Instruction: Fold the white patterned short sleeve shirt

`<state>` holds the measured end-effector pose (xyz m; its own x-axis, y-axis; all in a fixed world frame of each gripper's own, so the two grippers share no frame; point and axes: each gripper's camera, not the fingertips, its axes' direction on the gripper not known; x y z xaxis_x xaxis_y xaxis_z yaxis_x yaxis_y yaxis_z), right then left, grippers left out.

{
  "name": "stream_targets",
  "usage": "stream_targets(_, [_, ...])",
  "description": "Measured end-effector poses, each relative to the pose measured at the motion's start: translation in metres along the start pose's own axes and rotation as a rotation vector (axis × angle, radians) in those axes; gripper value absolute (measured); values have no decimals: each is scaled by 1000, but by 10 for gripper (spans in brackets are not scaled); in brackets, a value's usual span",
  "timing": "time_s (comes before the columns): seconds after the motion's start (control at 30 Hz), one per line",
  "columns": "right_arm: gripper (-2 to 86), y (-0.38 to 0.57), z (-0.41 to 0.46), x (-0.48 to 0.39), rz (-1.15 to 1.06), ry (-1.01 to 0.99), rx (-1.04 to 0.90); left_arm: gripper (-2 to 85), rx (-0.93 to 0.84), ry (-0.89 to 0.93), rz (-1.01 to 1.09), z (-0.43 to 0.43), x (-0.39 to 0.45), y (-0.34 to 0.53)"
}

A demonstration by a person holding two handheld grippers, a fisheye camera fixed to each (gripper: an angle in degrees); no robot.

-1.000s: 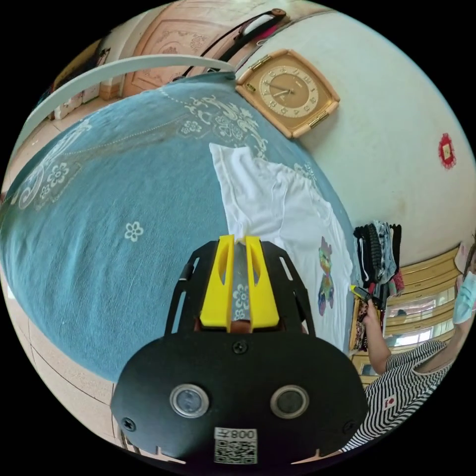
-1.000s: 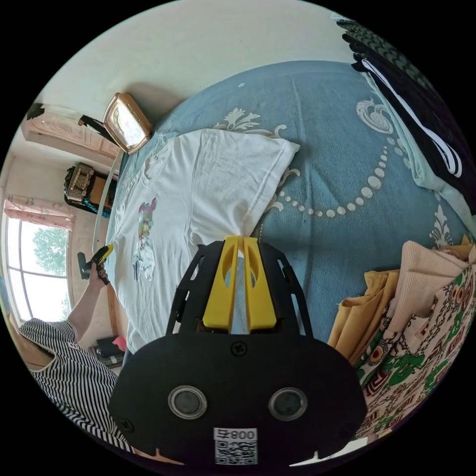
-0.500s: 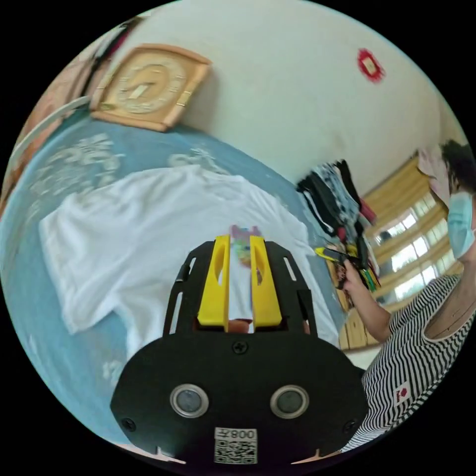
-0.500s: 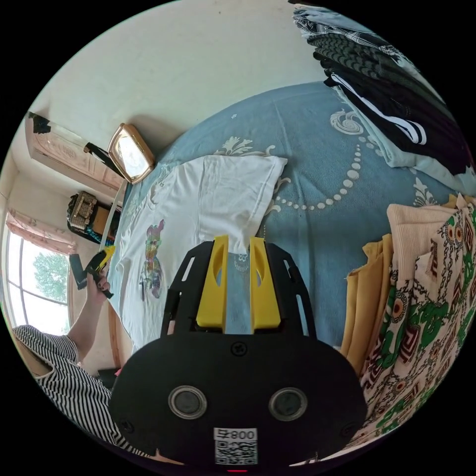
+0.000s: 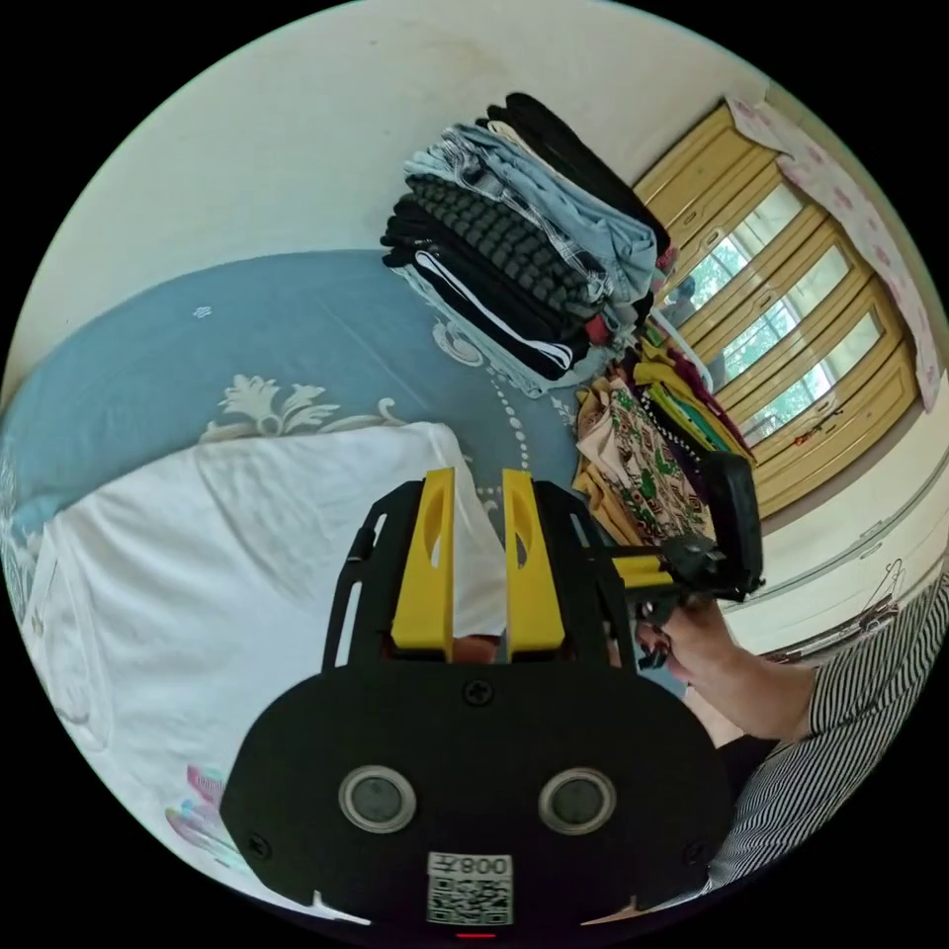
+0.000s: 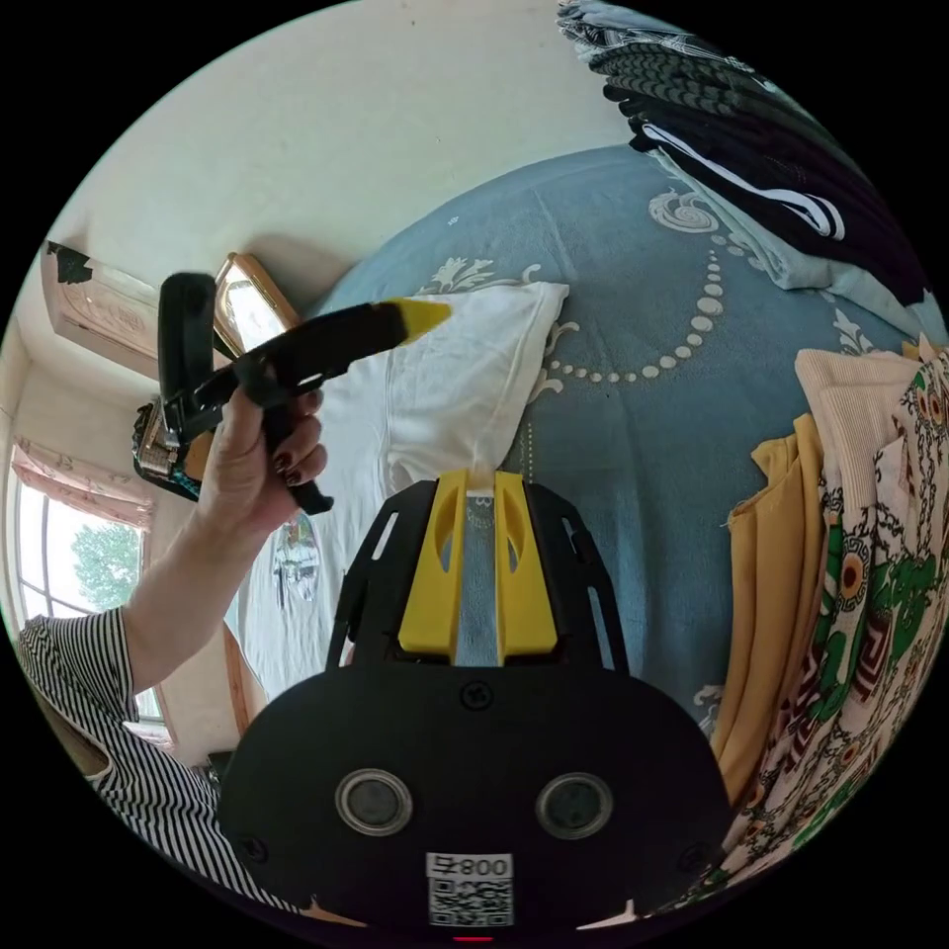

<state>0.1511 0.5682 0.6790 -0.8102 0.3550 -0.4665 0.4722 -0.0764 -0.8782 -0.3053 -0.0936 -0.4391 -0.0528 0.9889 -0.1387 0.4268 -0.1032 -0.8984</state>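
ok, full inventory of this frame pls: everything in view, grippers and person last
white short sleeve shirt: one, colourful print, flat on bedspread
blue bedspread with pale floral pattern: one, under everything
stack of folded clothes: one, black, grey, pale blue, by the wall
heap of yellow, cream and green-patterned clothes: one, beside the stack
tan framed clock: one, against the wall
windows: wooden frames
left gripper: yellow jaws, apart, over the shirt
right gripper: yellow jaws, narrowly apart at shirt's edge
hand: holding left gripper
striped top: black and white
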Motion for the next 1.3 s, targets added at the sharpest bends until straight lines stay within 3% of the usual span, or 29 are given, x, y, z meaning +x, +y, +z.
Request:
stream_targets(0.2, [41, 1, 2, -17, -16, 36, 18, 90, -85, -85, 45, 66, 20, -58])
stream_targets(0.33, [39, 2, 3, -28, -21, 48, 45, 76, -220, -259, 103, 108, 31, -76])
stream_targets(0.47, [36, 1, 3, -39, -22, 47, 64, 41, -213, -405, 169, 120, 43, -82])
stream_targets(0.67, [31, -6, 2, -59, -11, 47, 60, 23, -168, -268, 32, 113, 19, -92])
stream_targets(0.8, [29, -12, 0, -70, -2, 17, 55, 43, -170, -255, 61, 108, 14, -92])
stream_targets(0.97, [27, -18, -5, -84, 12, -20, 48, 81, 2, -127, -22, 41, -7, -74])
stream_targets(1.1, [20, -25, -31, -102, -2, 44, 133, 80, 153, -154, -160, -51, -51, -12])
stream_targets(1.3, [4, -94, -24, -180, -276, -65, 131, 26, 204, -612, -614, -203, -146, 120])
